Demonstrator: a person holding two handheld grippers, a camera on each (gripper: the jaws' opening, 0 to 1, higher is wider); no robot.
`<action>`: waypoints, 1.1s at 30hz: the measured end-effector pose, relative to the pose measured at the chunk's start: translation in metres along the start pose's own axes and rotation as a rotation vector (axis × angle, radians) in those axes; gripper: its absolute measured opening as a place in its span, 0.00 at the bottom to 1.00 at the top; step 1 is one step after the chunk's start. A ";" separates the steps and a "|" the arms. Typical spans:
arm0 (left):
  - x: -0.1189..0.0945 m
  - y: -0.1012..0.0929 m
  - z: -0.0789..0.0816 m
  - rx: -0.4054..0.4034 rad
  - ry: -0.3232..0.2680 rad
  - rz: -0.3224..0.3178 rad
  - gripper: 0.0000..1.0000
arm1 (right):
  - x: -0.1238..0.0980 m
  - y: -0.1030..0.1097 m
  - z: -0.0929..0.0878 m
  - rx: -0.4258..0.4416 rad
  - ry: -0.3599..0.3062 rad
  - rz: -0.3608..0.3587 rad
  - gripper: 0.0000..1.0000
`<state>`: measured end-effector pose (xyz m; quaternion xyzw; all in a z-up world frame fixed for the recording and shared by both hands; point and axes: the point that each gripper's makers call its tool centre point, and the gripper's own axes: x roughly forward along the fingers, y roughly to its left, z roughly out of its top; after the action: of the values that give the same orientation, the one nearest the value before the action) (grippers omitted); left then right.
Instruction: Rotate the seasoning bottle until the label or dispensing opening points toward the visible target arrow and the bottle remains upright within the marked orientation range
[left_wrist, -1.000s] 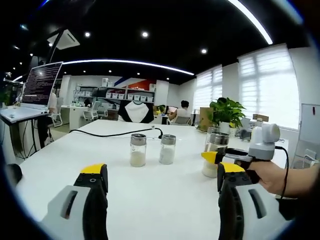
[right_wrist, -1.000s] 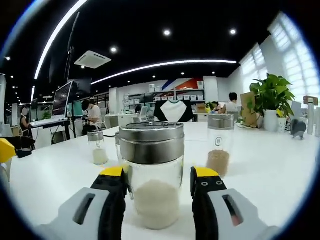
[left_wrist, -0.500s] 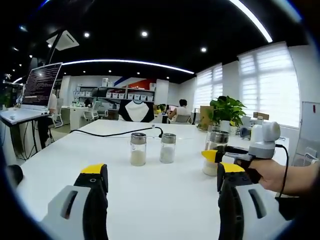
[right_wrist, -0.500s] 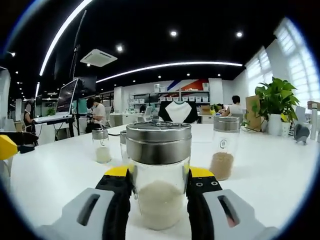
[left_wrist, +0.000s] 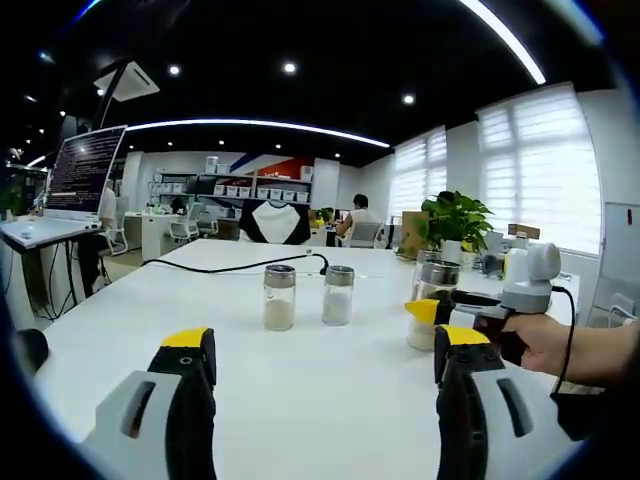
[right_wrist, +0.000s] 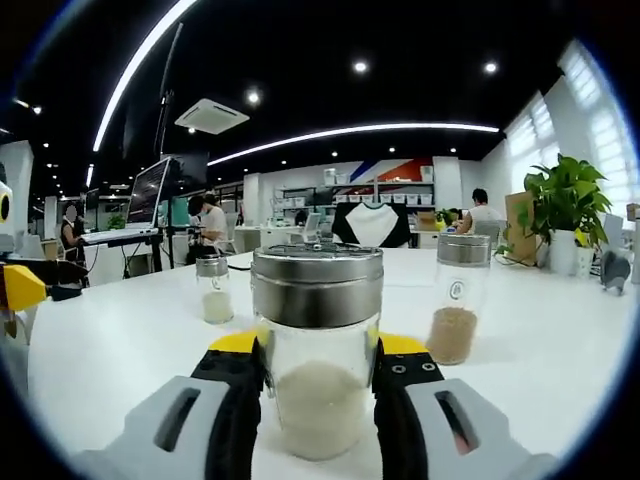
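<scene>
Table: a broad white table (left_wrist: 300, 380), smooth and glossy, with a black cable (left_wrist: 230, 266) trailing across its far side.
Seasoning bottle: a clear glass seasoning bottle (right_wrist: 317, 350) with a brushed metal lid and pale granules in its lower part — upright on the table, right between the jaws in the right gripper view. In the left gripper view it stands at the right.
Right hand-held gripper (right_wrist: 317, 350): yellow-tipped jaws pressed against both sides of the seasoning bottle, pinching it low on the glass. A person's hand (left_wrist: 545, 345) holds it.
Left hand-held gripper (left_wrist: 325, 345): jaws spread wide, nothing between them, above bare table.
Other bottles: two small shakers (left_wrist: 279, 298) stand side by side, close together, near the middle of the table; a taller jar (right_wrist: 457, 300) with brownish contents stands upright, apart from the seasoning bottle, to the right in the right gripper view.
Room: an open office with a black ceiling, spot lights and curved light strips; a monitor (left_wrist: 84, 170) on a stand at the left, shelving along the far wall, a leafy potted plant (left_wrist: 455, 222) near the bright blinds (left_wrist: 530, 165) — seated people farther back.
</scene>
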<state>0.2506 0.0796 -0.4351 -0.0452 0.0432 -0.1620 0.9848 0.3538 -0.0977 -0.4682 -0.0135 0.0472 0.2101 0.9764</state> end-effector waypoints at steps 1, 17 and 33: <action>0.000 0.000 0.000 0.000 0.000 0.000 0.96 | 0.000 0.000 0.000 0.001 0.000 0.008 0.41; 0.001 0.000 0.000 -0.001 -0.001 0.000 0.95 | -0.001 0.001 -0.001 -0.015 -0.008 0.116 0.41; 0.003 0.001 -0.001 -0.002 0.006 -0.004 0.95 | -0.005 0.008 -0.002 -0.033 0.016 0.304 0.41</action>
<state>0.2536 0.0796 -0.4361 -0.0459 0.0461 -0.1640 0.9843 0.3459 -0.0930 -0.4696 -0.0237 0.0528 0.3563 0.9326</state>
